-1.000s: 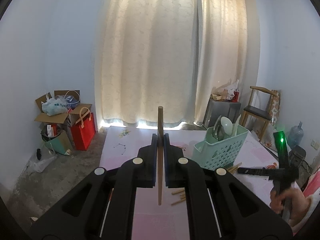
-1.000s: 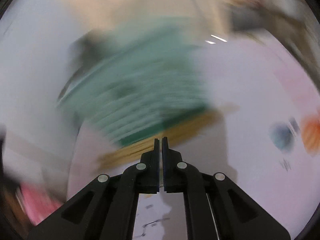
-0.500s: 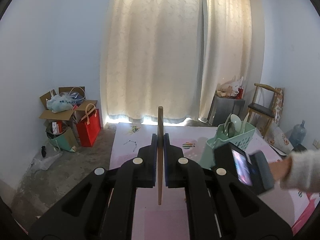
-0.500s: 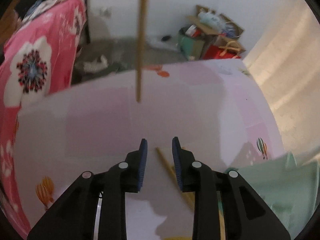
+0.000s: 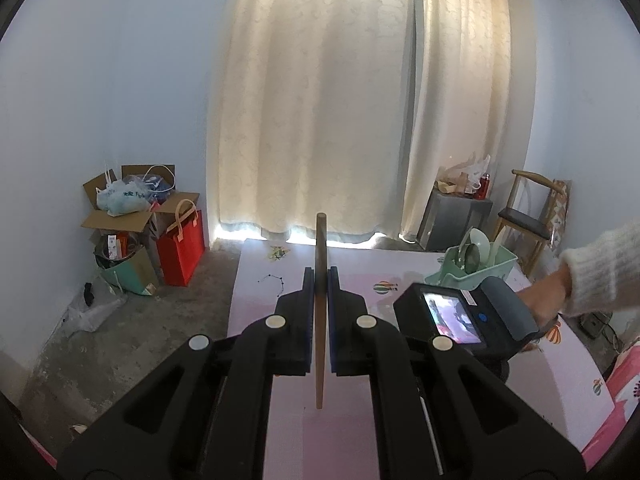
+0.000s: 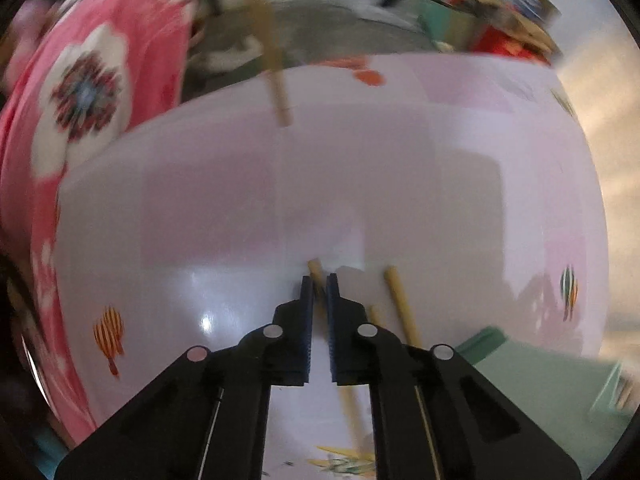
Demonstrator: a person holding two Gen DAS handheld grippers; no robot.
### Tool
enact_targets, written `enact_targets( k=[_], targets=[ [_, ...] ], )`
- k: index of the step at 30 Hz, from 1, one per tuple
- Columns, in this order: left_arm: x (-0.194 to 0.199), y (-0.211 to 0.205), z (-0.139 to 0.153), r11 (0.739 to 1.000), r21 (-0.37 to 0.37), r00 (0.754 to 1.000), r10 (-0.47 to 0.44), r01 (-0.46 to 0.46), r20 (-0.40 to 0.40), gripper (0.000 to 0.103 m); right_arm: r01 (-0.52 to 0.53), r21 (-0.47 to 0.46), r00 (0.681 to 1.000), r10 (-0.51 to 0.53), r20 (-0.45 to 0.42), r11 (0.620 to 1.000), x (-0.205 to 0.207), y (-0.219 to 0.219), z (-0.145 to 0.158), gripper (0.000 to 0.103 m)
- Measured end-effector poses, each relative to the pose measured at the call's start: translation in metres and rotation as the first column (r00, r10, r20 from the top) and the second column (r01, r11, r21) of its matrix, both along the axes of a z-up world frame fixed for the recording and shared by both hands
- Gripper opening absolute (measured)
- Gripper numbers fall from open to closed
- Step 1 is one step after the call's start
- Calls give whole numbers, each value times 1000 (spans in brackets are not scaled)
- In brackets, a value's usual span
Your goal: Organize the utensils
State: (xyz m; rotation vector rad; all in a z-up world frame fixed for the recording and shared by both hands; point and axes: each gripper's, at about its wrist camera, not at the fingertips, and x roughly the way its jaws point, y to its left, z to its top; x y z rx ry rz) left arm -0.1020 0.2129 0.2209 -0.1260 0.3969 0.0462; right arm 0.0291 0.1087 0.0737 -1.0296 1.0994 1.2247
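In the left wrist view my left gripper (image 5: pixel 319 276) is shut on a wooden chopstick (image 5: pixel 320 240), which it holds upright above the pale pink table (image 5: pixel 260 280). A green basket (image 5: pixel 472 270) holding spoons stands at the right. In front of the basket a hand in a white sleeve (image 5: pixel 600 272) holds the right tool's body (image 5: pixel 464 316). In the right wrist view my right gripper (image 6: pixel 319 280) points down at the table (image 6: pixel 360 180), shut on a chopstick whose end (image 6: pixel 315 268) pokes out past the fingertips. A second chopstick (image 6: pixel 400 304) lies just to the right.
The held upright chopstick (image 6: pixel 276 80) shows at the top of the right wrist view. The basket's corner (image 6: pixel 540 380) is at lower right and a pink floral cloth (image 6: pixel 80 92) at left. On the floor stand boxes and a red bag (image 5: pixel 180 252); a chair (image 5: pixel 528 220) stands by the curtain.
The right gripper swung down towards the table, stood open over a lying chopstick, then closed on it. The left gripper kept the upright chopstick; the basket slid right in its view.
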Motion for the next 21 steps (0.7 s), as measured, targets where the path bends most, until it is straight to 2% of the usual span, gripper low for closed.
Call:
enact_targets(
  k=[2, 4, 9, 10, 12, 16, 17, 21],
  targets=[
    [-2, 0, 0, 1000, -1, 1000, -1, 1, -2, 5, 86, 11, 996, -87, 27, 996, 4, -3, -2, 5],
    [-4, 3, 1, 1000, -13, 1000, 3, -2, 4, 5, 110, 73, 988, -117, 98, 991, 3, -8, 8, 5],
    [-5, 3, 6, 999, -45, 1000, 5, -4, 15, 5, 211, 208, 968, -234, 93, 955, 3, -27, 41, 5],
    [-6, 2, 8, 999, -47, 1000, 3, -2, 18, 5, 236, 244, 964, -259, 66, 941, 2, -34, 51, 5],
    [-9, -1, 13, 999, -49, 999, -2, 3, 32, 5, 279, 335, 946, -318, 68, 900, -1, -50, 73, 5],
    [-14, -9, 26, 998, -59, 998, -17, 21, 67, 5, 371, 506, 901, -433, 6, 779, -6, -94, 123, 5],
    [-15, -10, 27, 997, -67, 997, -19, 24, 73, 4, 387, 550, 885, -466, 4, 740, -7, -104, 134, 5],
    [-14, -14, 31, 989, -145, 996, -30, 43, 86, 4, 475, 684, 811, -577, -97, 553, -12, -155, 161, 5]
  ],
)
